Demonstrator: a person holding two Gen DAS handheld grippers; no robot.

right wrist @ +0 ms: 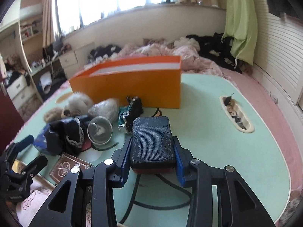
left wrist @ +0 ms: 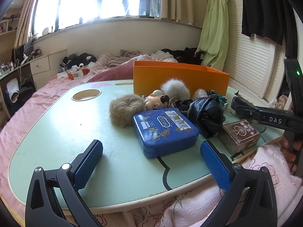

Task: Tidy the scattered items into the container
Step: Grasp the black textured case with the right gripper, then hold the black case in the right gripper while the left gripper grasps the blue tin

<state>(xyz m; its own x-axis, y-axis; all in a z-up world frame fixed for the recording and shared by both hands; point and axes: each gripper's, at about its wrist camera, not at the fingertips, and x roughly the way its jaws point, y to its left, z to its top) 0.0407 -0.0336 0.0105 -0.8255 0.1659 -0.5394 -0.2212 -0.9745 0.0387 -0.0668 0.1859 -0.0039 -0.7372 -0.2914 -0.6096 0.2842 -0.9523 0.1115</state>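
My right gripper [right wrist: 152, 141] is shut on a dark textured case [right wrist: 151, 128] with a red underside, its blue pads pressing both long sides low over the green table [right wrist: 208, 151]. The orange box [right wrist: 132, 83] stands open-topped just beyond it. My left gripper [left wrist: 151, 147] is open near the table's front edge, with nothing between its fingers. A blue tin [left wrist: 164, 130] lies just ahead of it. Around the tin lie a brown fuzzy scrunchie [left wrist: 126, 109], a small doll [left wrist: 157, 100], a white fur puff [left wrist: 175, 88], a black bundle [left wrist: 208, 117] and a brown card box [left wrist: 240, 134].
A clear dome [right wrist: 100, 130] and a green toy car [right wrist: 130, 111] lie left of the held case. The table has a round cup hole [left wrist: 86, 95] and a slot [right wrist: 235, 115] holding small bits. Pink bedding [left wrist: 28, 113] surrounds the table.
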